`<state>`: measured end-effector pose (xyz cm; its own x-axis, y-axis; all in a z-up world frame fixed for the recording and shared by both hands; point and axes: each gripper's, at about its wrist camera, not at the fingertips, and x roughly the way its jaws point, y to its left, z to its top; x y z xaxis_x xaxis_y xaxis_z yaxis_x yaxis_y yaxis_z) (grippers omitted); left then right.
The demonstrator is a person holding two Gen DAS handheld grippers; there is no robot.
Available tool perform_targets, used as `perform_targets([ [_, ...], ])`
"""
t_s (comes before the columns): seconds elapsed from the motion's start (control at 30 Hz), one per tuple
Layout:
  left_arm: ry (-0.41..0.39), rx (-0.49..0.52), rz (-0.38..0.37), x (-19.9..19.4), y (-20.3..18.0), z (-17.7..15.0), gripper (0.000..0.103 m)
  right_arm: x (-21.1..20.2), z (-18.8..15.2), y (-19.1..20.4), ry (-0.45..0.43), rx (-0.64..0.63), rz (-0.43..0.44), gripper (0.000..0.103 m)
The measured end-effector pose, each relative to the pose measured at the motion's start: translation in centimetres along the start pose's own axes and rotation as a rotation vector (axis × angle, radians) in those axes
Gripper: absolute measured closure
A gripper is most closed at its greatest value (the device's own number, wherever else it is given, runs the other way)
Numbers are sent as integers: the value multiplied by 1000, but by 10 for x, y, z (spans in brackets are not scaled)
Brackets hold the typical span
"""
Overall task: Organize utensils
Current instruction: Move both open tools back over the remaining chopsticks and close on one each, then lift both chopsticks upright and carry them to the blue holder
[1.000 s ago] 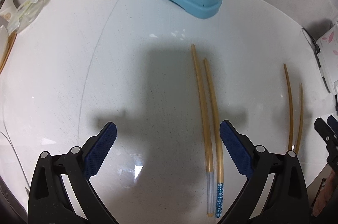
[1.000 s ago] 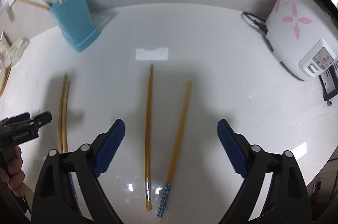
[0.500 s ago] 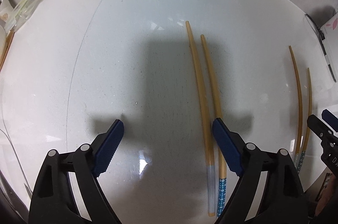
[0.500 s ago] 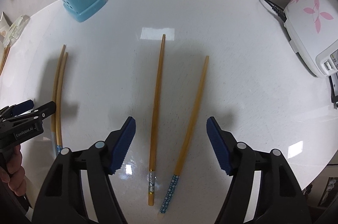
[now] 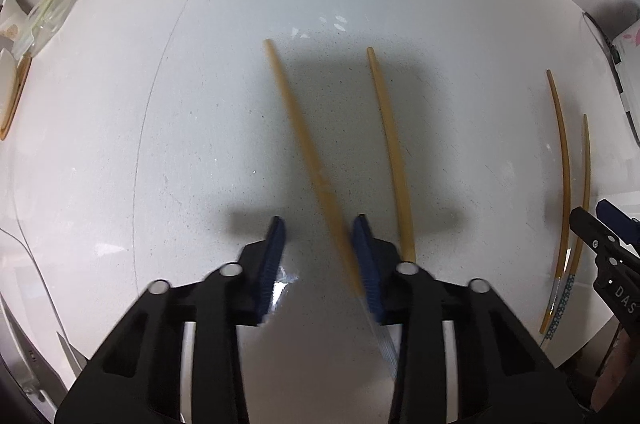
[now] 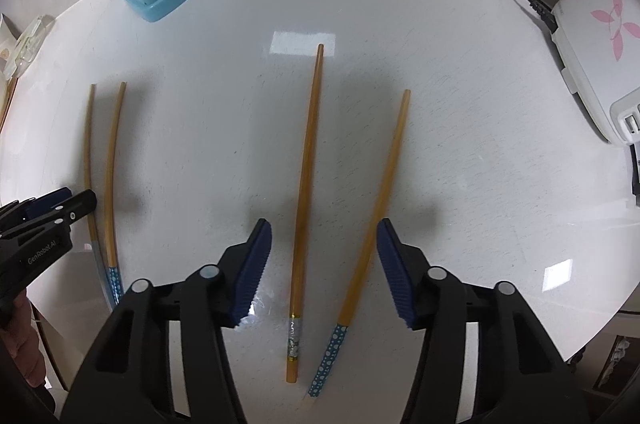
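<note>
Closing on the tabletop [image 5: 120, 143] — left hand-held gripper [image 5: 318, 236] narrow around one blurred chopstick [image 5: 304, 139]; right hand-held gripper [image 6: 324, 244] half-wide, straddling two chopsticks [image 6: 306, 159] — pads not pressing.

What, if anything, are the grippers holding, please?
Nothing yet: jaws closing, left gripper around a chopstick near its handle end, right gripper around a chopstick pair.

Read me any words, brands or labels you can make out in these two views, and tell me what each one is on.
"GenRobot.AI": white print on the black body of the left gripper, right wrist view.
"DAS": a cut-off fragment on the right gripper at the edge of the left wrist view.
Rice cooker panel: too small to read.
Banded chopstick: marks on its silver band unreadable.
</note>
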<state>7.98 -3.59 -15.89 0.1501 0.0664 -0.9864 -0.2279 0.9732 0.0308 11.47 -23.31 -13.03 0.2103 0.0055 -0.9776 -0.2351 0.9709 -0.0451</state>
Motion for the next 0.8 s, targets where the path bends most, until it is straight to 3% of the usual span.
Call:
perform_targets([
  [0.03,1,1,2,-6,-11,-5,89,1,1,1,5,-2,-1,56],
  [0.13,7,-3,3,-11,-21,-4,95,5,1,7,28,-16,-8,62],
  [0.4,16,9,-21,-14,-21,-3,96,15,0,12,89,-20,-15,67],
  [0.53,18,20,-28,-22,-3,-3,96,15,4,10,102,-9,-10,67],
  [0.57,18,22,-30,-22,-2,-4,96,16,4,10,108,-3,-3,70],
  [0.67,20,26,-39,-21,6,-6,96,15,6,14,126,-7,13,95],
  [0.8,10,30,-48,-24,19,2,97,14,8,15,125,-3,17,97],
])
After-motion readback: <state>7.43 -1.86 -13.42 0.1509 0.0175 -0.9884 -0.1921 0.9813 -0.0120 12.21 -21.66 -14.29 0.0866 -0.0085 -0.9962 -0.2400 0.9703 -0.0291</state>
